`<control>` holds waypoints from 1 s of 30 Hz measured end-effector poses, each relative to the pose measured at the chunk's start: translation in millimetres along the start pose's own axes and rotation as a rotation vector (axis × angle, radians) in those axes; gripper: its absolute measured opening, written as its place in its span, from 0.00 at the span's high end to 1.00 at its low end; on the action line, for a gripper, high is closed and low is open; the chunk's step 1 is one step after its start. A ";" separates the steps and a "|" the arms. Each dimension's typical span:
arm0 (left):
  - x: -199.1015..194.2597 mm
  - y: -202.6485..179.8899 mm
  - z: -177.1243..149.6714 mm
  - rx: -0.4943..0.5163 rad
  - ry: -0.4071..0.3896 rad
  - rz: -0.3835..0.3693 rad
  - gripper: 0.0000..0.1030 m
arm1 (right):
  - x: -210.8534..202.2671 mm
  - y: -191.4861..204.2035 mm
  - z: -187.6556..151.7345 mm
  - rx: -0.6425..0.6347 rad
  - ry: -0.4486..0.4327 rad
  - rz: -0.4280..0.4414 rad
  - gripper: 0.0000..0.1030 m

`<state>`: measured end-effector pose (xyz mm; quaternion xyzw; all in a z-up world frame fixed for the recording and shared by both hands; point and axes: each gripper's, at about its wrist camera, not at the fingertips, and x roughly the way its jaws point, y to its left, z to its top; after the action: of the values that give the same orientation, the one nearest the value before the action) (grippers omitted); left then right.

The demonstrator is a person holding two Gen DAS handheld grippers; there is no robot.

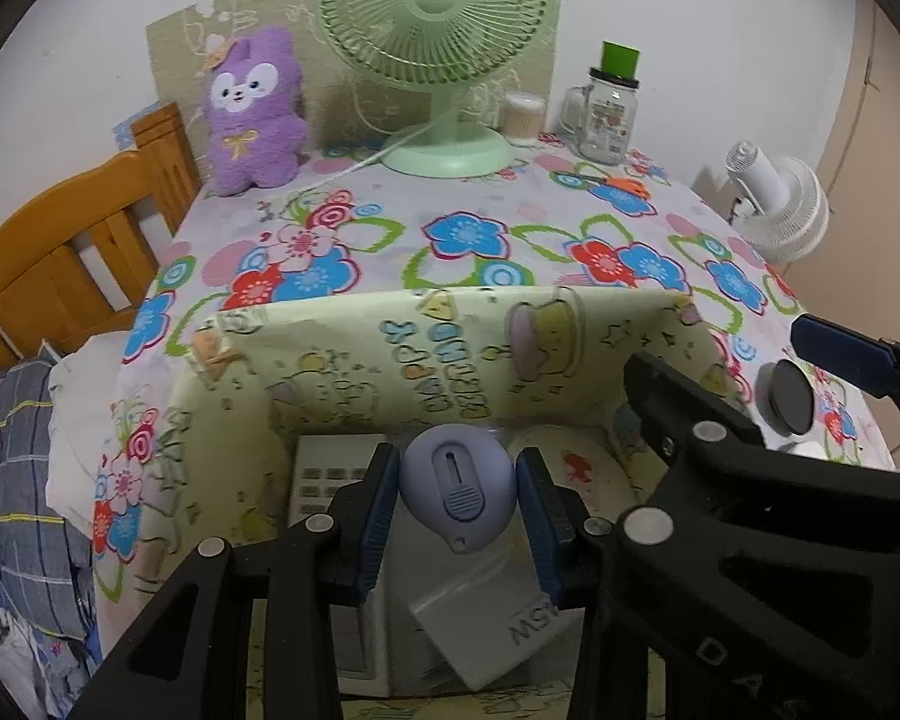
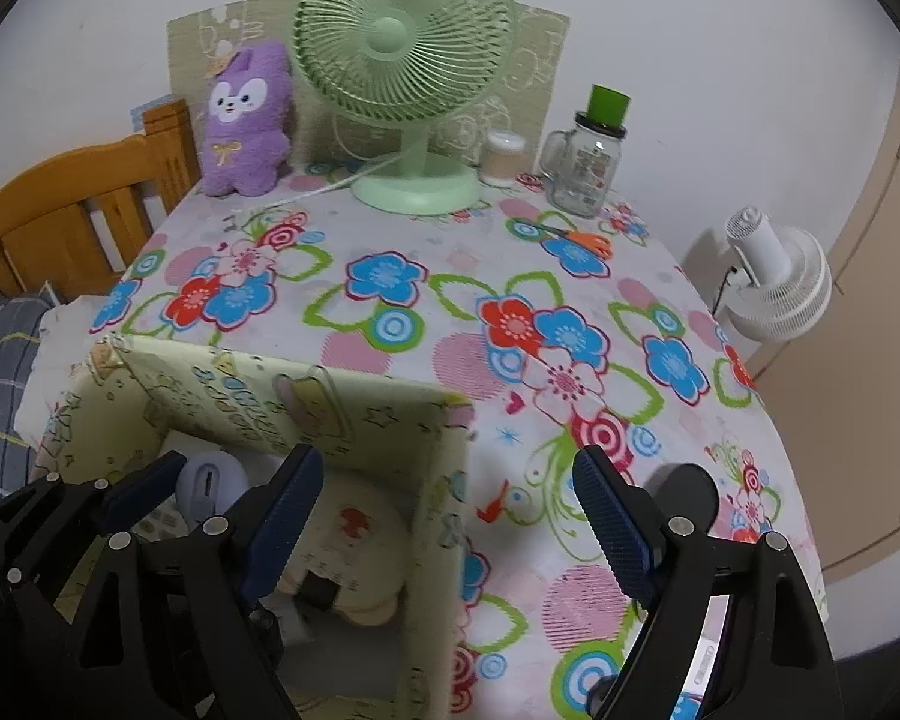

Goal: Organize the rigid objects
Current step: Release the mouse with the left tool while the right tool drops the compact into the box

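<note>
Your rounded lavender plastic gadget (image 1: 457, 479) sits between the left gripper (image 1: 457, 516) pads, pinched over the pale-yellow cartoon-print storage box (image 1: 390, 354), apparently for dropping beside the white remote (image 1: 324, 480). Your right gripper (image 2: 447, 516) hangs wide open and empty, straddling the box's near corner.

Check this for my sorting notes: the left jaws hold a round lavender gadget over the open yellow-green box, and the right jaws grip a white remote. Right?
Half right. The left gripper does hold the lavender gadget over the box. The right gripper grips nothing: the right wrist view shows its jaws open and empty, straddling the box's right wall.
</note>
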<state>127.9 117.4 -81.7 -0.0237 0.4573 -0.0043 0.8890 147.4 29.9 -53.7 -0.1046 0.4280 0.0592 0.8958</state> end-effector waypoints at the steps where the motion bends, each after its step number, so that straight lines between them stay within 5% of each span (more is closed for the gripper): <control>1: 0.5 -2.2 -0.1 0.004 0.009 0.005 0.55 | 0.8 -2.3 -0.7 0.006 0.003 -0.001 0.15; 5: -3.2 -3.2 -0.9 -0.007 0.011 0.007 0.34 | 1.9 -6.2 -4.5 0.019 0.011 0.009 0.15; 14: -14.5 -13.5 -6.3 0.005 -0.004 0.031 0.13 | -8.2 -9.9 -13.5 0.022 0.008 0.036 0.15; 30: -49.3 -52.6 -11.4 0.043 -0.072 0.031 0.09 | -48.4 -45.2 -29.4 0.051 -0.069 0.036 0.15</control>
<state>90.8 65.9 -45.8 0.0027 0.4252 0.0005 0.9051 103.7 -21.8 -27.9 -0.0719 0.4003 0.0680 0.9110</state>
